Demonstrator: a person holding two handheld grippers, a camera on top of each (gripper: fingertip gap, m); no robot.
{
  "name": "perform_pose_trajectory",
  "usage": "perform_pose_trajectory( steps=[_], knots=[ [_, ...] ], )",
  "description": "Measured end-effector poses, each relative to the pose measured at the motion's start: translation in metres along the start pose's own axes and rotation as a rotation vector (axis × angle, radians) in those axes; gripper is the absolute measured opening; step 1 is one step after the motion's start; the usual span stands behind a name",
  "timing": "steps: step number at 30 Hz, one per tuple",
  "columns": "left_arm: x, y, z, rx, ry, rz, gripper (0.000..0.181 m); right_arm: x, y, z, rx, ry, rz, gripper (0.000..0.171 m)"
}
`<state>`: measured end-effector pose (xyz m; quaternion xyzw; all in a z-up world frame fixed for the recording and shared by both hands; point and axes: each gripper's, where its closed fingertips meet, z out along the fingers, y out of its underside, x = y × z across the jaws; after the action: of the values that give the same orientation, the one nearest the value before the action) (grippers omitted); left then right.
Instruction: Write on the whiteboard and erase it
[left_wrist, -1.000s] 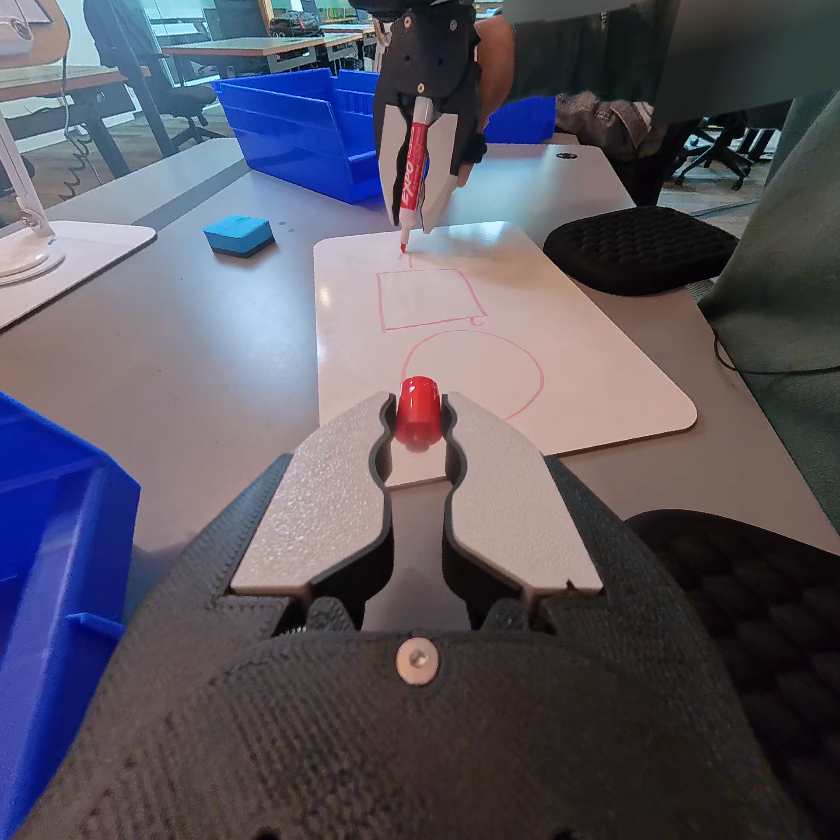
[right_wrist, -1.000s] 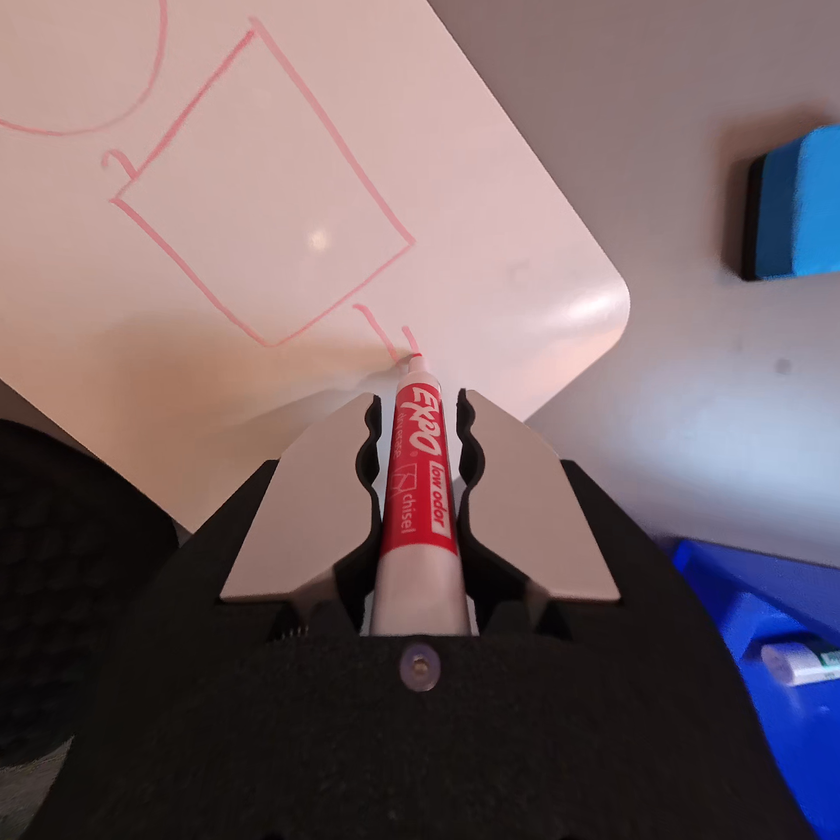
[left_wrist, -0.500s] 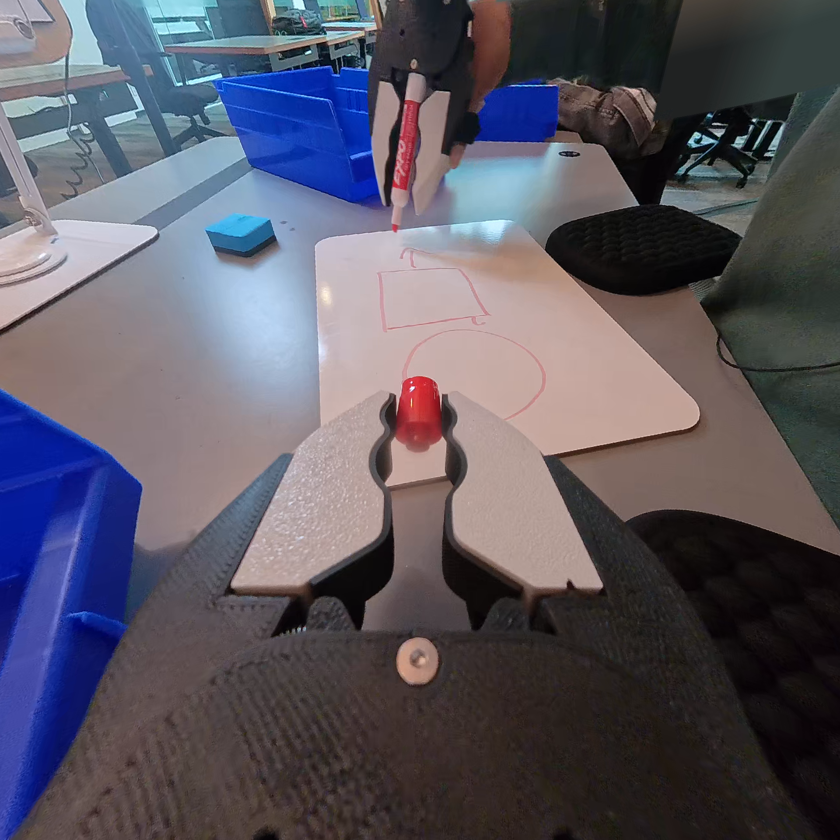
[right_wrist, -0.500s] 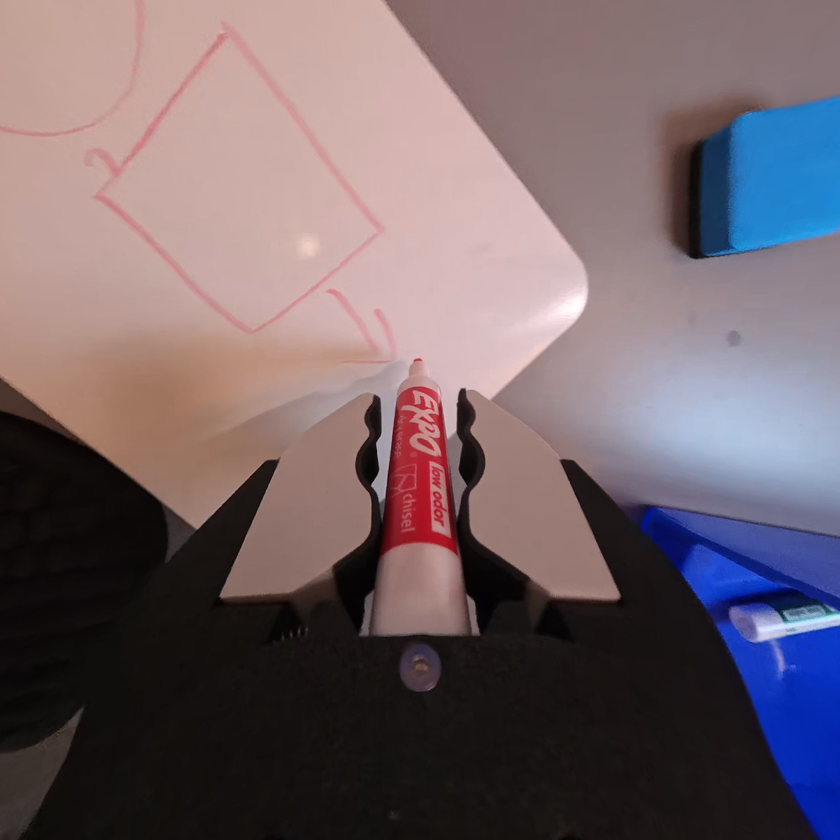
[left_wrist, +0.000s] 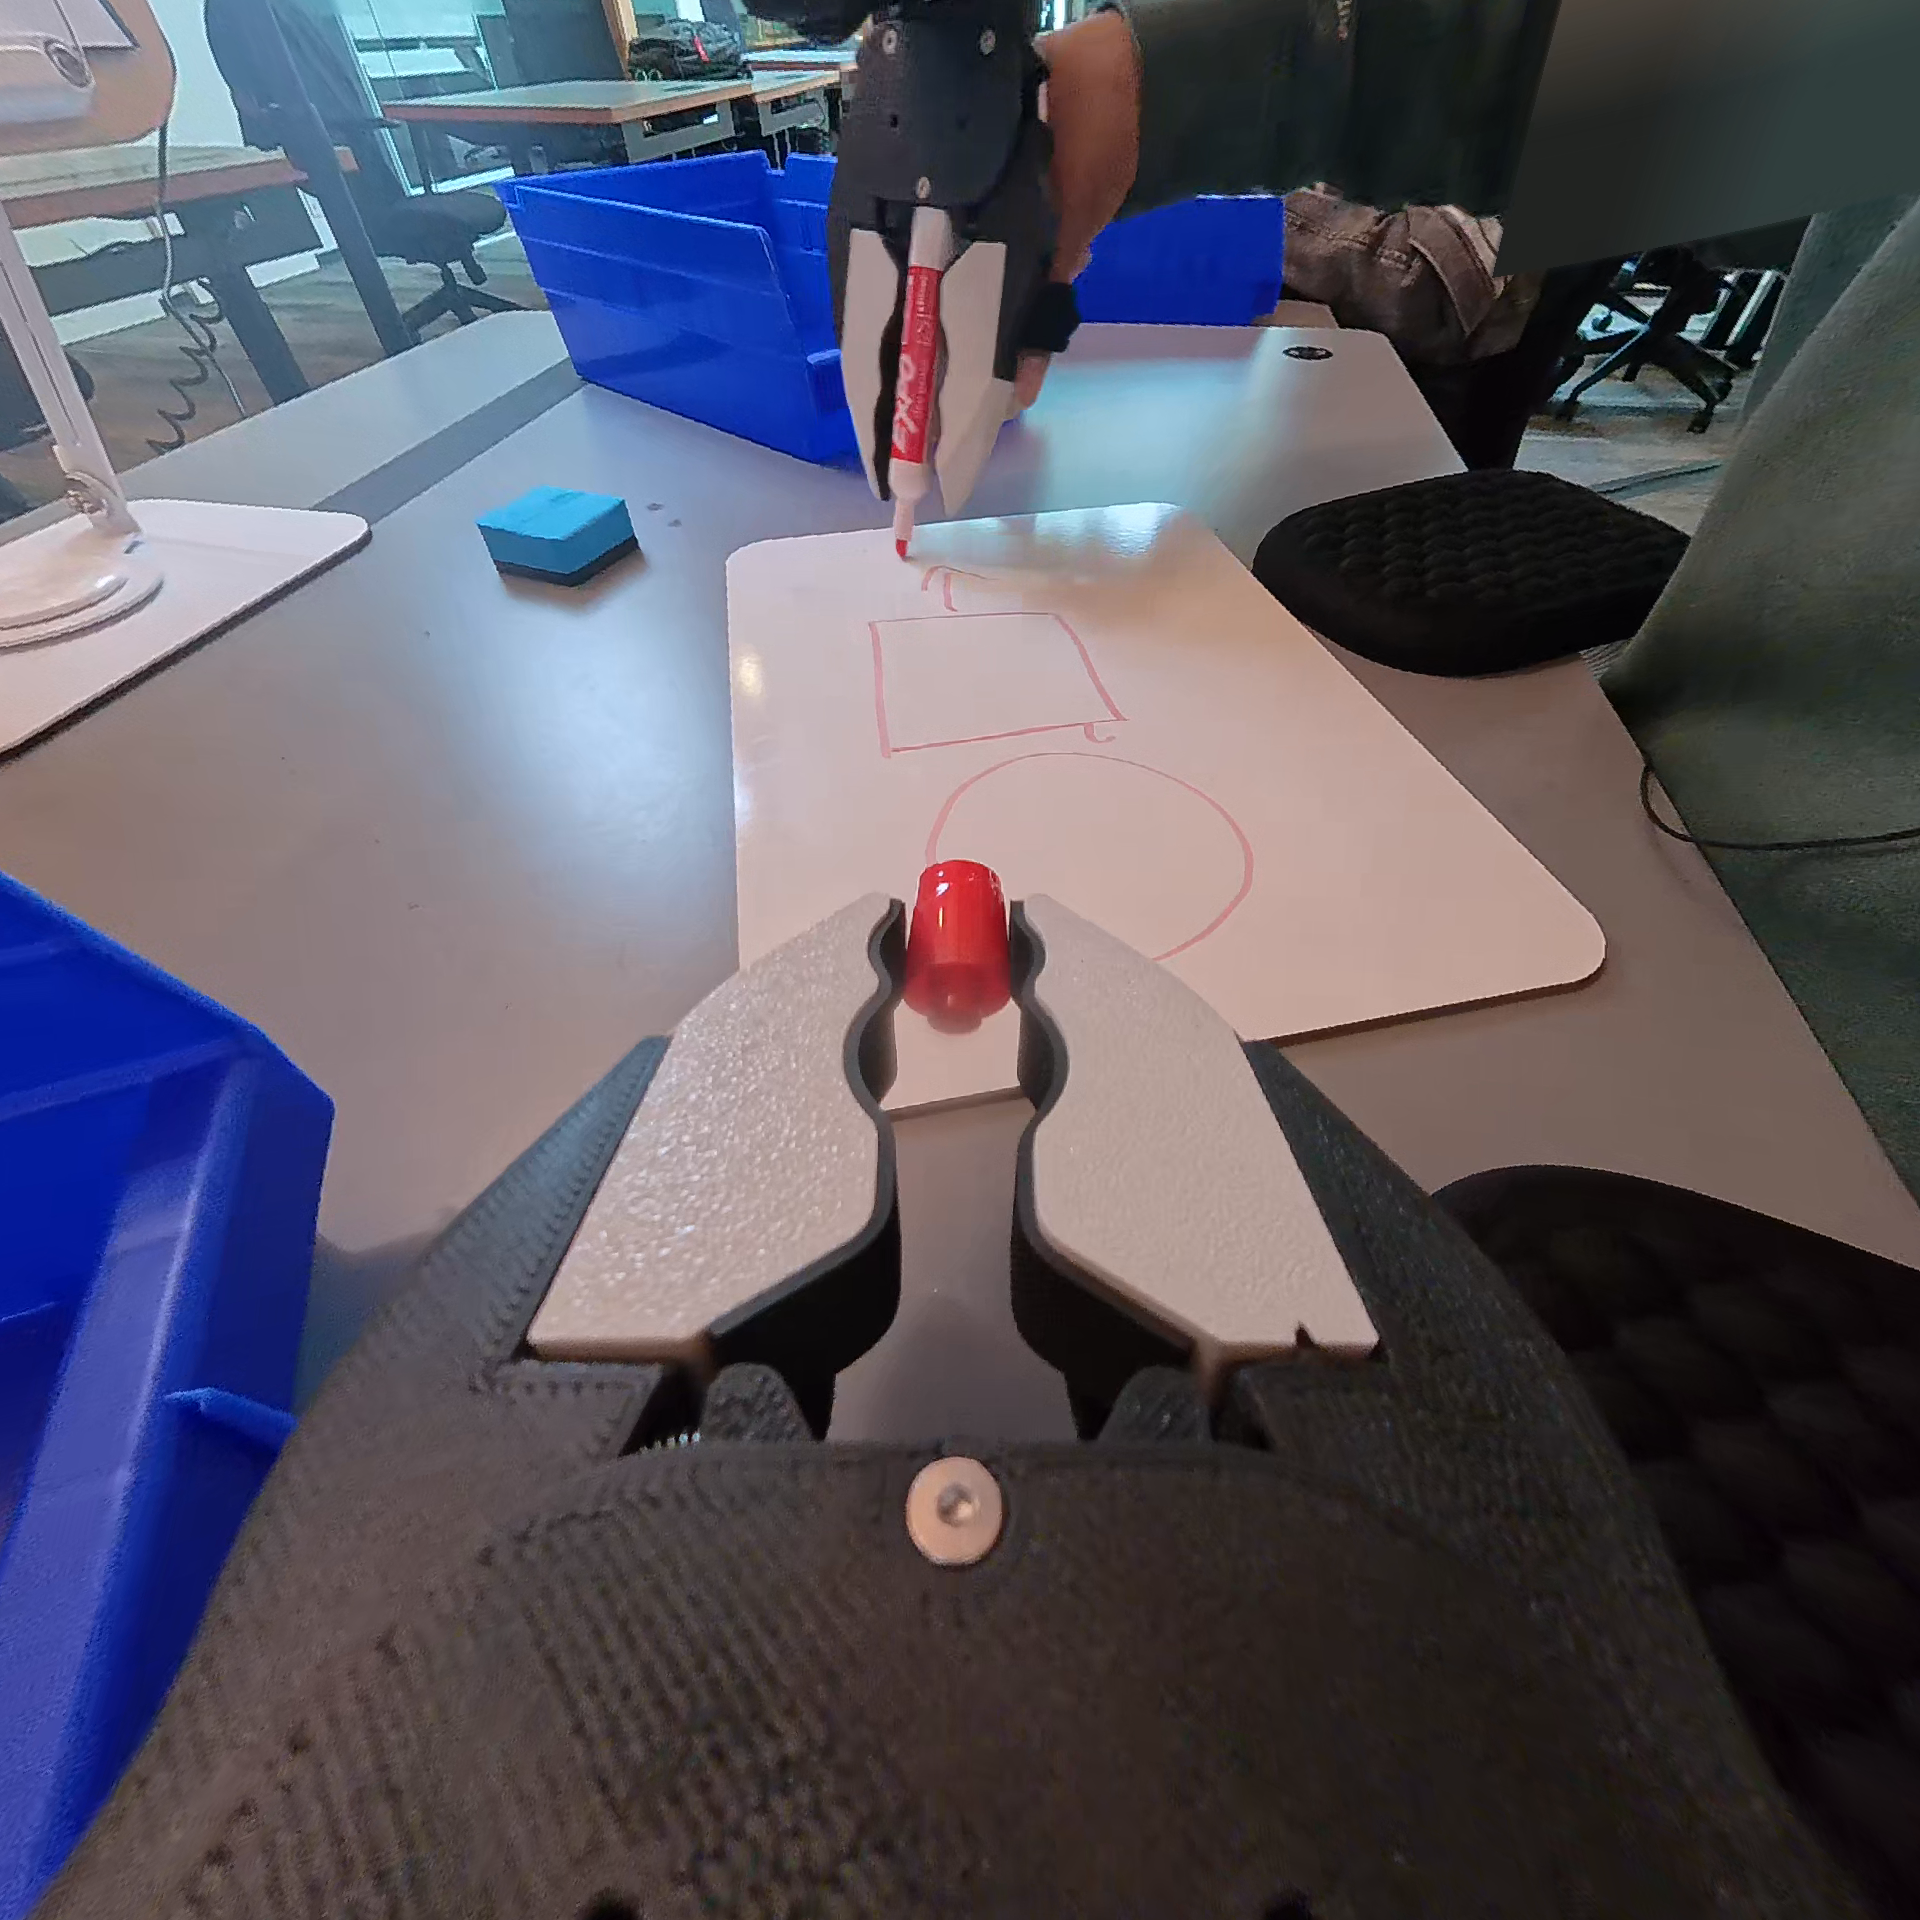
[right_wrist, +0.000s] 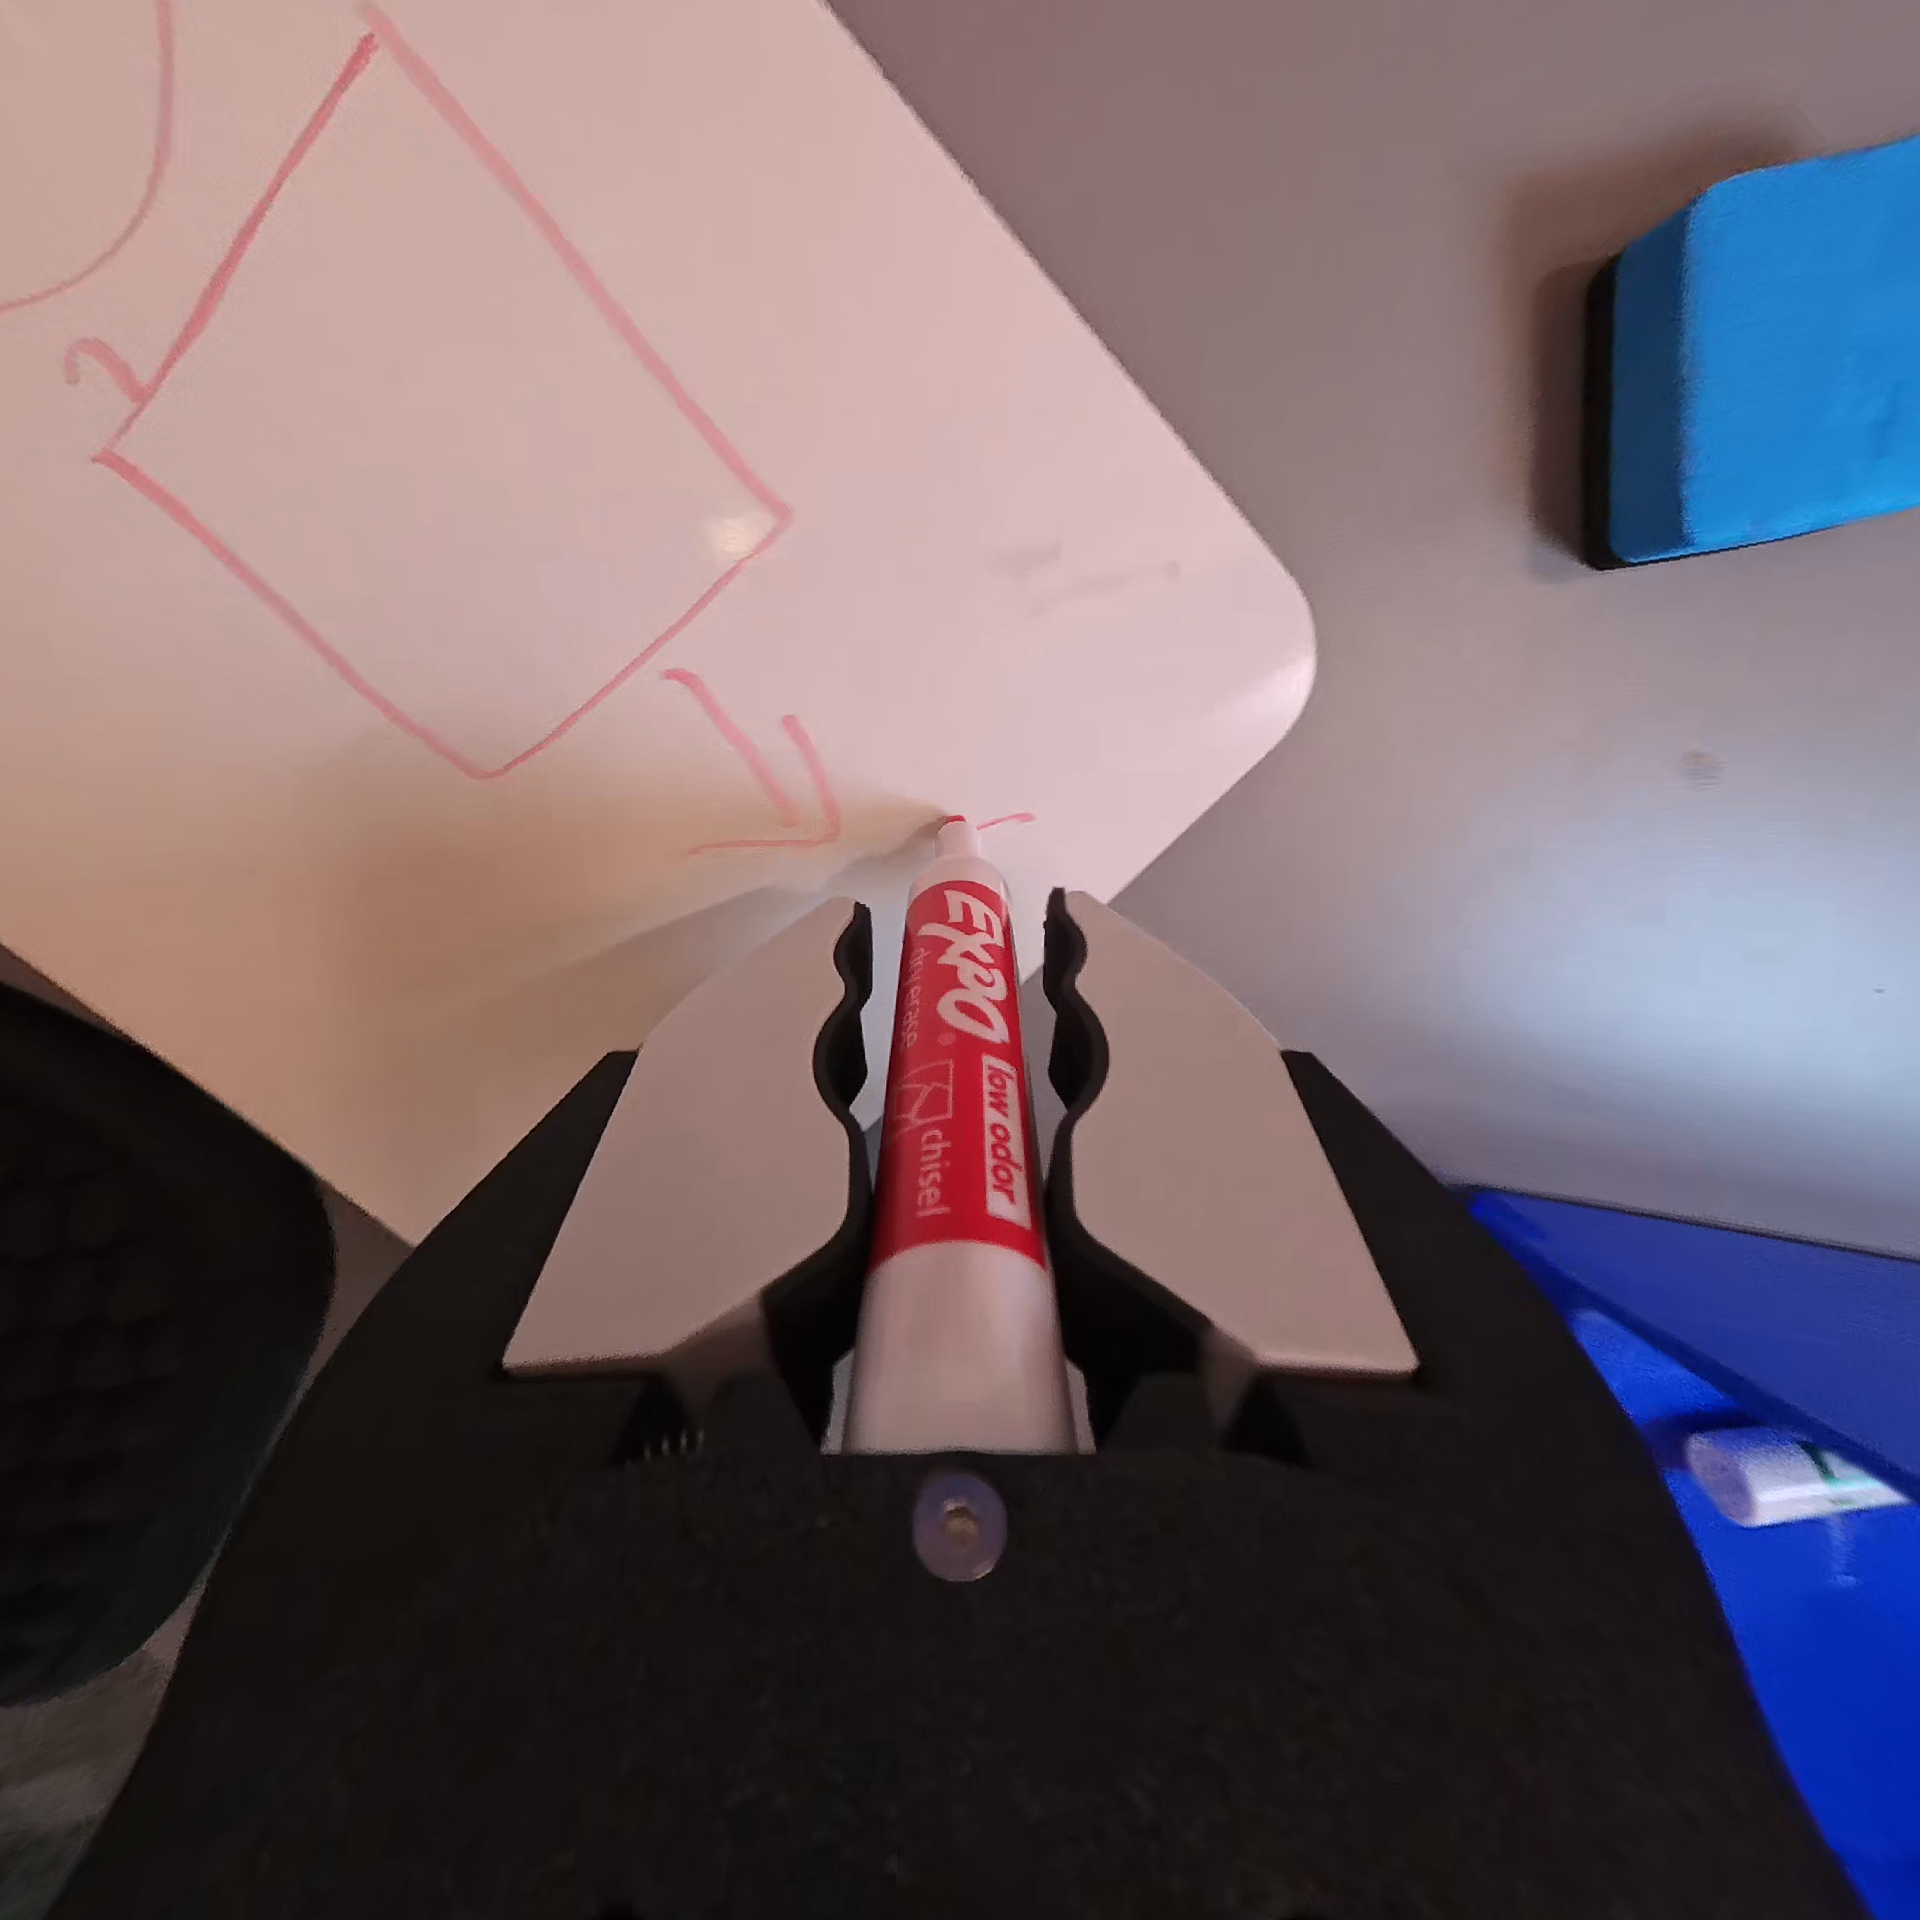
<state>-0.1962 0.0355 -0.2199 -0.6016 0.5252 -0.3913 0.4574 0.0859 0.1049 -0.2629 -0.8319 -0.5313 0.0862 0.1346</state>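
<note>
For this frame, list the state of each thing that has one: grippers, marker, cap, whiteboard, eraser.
Left gripper: shut on cap.
Right gripper: shut on marker.
Marker: uncapped, tip on whiteboard.
Cap: off the marker.
Whiteboard: flat, drawn on in red.
Eraser: lying unused beside the whiteboard.

Lifted the marker (right_wrist: 961, 1081) off the whiteboard (right_wrist: 582, 343) half a second ago, then lowered it again, tip touching near the far edge, adding a short red stroke (right_wrist: 1003, 821).

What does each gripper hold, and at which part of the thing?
The right gripper holds the red marker by its barrel, tip on the whiteboard. The left gripper holds the red cap by its sides.
</note>
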Motion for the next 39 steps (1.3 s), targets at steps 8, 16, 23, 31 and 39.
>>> perform_pose_trajectory(
  steps=[8,16,23,31,39],
  knots=[
    [0.0,0.001,0.001,-0.006,0.003,0.005,0.019,-0.059,0.015,-0.005,-0.025,-0.069,-0.053,0.033],
    [-0.001,0.001,0.002,-0.012,-0.004,0.01,0.019,-0.019,0.047,-0.016,-0.068,0.025,0.031,0.033],
    [-0.001,0.001,0.002,-0.01,-0.001,0.01,0.019,-0.007,0.04,-0.013,-0.049,0.045,0.028,0.033],
    [-0.001,0.001,0.002,-0.007,-0.001,0.009,0.019,0.018,-0.009,0.004,0.011,0.051,-0.023,0.033],
    [0.0,-0.001,0.003,0.004,0.007,0.002,0.019,-0.008,-0.02,-0.045,0.309,0.078,0.037,0.033]
  ],
)
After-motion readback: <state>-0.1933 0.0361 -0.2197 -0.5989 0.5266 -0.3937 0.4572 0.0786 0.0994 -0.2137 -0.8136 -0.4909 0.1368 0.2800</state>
